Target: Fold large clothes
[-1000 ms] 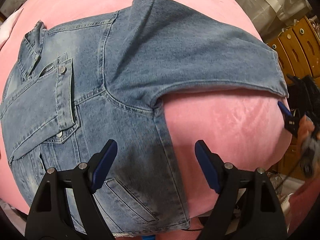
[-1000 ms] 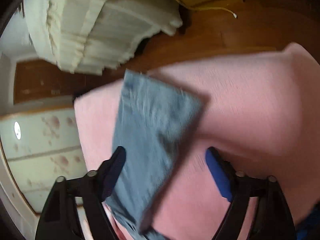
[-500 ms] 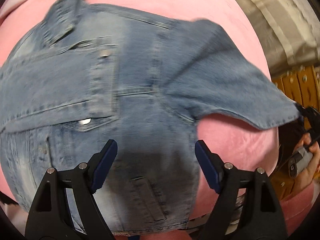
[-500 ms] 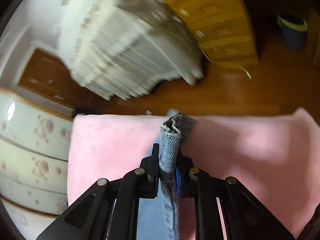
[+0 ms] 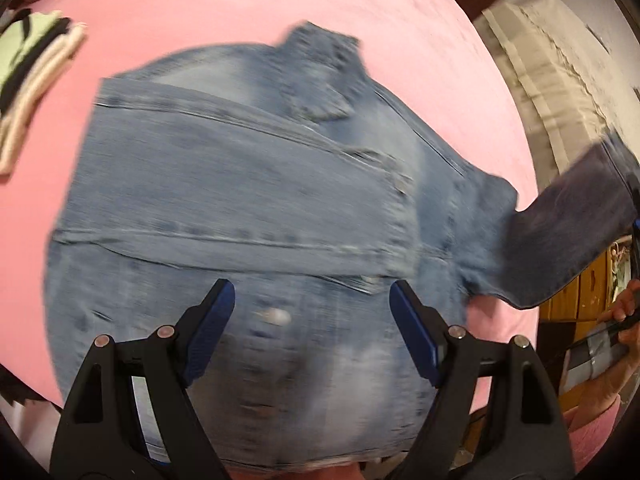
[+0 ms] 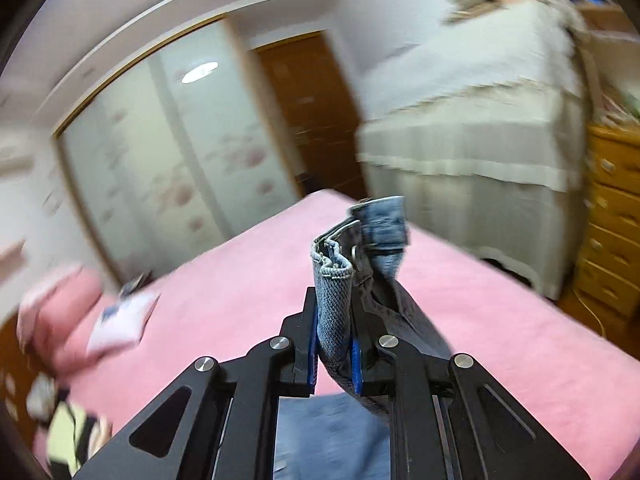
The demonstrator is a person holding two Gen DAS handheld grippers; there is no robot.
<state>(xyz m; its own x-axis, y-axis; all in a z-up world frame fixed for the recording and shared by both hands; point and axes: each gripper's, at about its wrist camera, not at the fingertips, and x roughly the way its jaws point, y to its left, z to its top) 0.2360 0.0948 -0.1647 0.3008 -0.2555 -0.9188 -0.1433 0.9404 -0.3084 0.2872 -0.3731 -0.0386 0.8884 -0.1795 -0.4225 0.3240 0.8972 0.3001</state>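
Right hand-held gripper clamps the jacket cuff above the bed; left hand-held gripper hovers wide open, empty. A thin bite on stiff denim could slip.

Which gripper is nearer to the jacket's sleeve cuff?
Right. The right gripper is clamped on the cuff; the left gripper hovers open above the jacket body.

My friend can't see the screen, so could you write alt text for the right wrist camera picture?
The right gripper has its jaws shut on the bunched cuff of a blue denim jacket sleeve, lifted above a pink blanket. Behind, blurred, are a pale floral sliding wardrobe, a brown door and a wooden chest of drawers.
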